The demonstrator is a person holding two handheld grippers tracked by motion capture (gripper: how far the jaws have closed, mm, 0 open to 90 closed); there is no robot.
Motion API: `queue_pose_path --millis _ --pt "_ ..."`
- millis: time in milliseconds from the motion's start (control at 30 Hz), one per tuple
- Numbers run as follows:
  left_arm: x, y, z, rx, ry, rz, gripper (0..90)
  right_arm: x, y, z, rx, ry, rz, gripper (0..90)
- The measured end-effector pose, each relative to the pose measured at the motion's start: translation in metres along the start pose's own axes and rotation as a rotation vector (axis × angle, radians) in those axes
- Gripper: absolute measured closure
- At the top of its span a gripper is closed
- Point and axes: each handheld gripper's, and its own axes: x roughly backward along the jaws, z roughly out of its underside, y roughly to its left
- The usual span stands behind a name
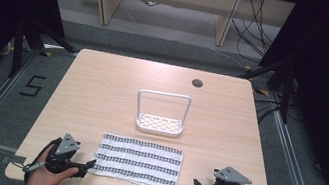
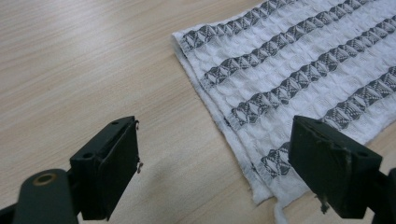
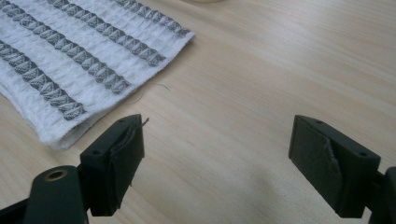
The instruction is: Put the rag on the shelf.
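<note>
At table front, 7 o'clock: left gripper (image 1: pixel 91 164), jaws spread wide, nothing between them, tips at the cloth's left edge.
Table front, 6 o'clock: striped cloth (image 1: pixel 139 161), folded, lying flat between both grippers.
Table centre, 12 o'clock of cloth: white rack (image 1: pixel 159 124), upright.
Table front, 5 o'clock: right gripper (image 1: pixel 196 184), jaws spread wide, empty, near the cloth's right edge.
</note>
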Motion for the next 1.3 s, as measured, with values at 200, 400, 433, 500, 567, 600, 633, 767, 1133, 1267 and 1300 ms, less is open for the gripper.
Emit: queue_pose_path --millis 200,400,433,500,567,600,633,767,1133,1267,1300 --pt "-0.002 -0.003 -0.002 -0.008 -0.010 -0.001 15.7 0.000 0.002 -0.001 0.006 -0.001 -0.004 20.4" --pt "-0.004 -0.006 -0.004 -0.020 -0.023 0.009 15.7 0.000 0.004 -0.002 0.020 -0.005 -0.013 20.4" --pt "-0.004 -0.005 -0.005 -0.024 -0.022 0.013 15.7 0.000 0.004 -0.002 0.022 -0.005 -0.012 20.3" --pt "-0.005 -0.006 -0.006 -0.018 -0.024 0.008 15.7 0.000 0.005 -0.002 0.016 -0.001 -0.010 20.4" --pt "-0.006 -0.007 -0.007 -0.015 -0.037 0.004 15.7 0.000 0.005 -0.002 0.017 -0.004 -0.016 20.3" --pt "-0.006 -0.007 -0.008 -0.028 -0.038 0.015 15.7 -0.001 0.005 -0.002 0.025 -0.014 -0.022 20.3" --pt "-0.007 -0.008 -0.009 -0.021 -0.050 0.021 15.7 -0.001 0.005 -0.003 0.035 -0.020 -0.040 21.2" --pt "-0.009 -0.014 -0.015 -0.027 -0.070 0.040 15.7 -0.001 0.009 -0.005 0.047 -0.026 -0.054 22.8" --pt "-0.023 -0.024 -0.035 -0.093 -0.070 0.099 16.2 -0.002 0.019 -0.007 0.083 -0.041 -0.081 23.6" --pt "-0.030 -0.026 -0.043 -0.103 -0.078 0.117 16.2 -0.002 0.024 -0.008 0.091 -0.059 -0.102 24.3" --pt "-0.032 -0.026 -0.045 -0.101 -0.078 0.122 16.1 -0.002 0.025 -0.009 0.096 -0.059 -0.107 24.4"
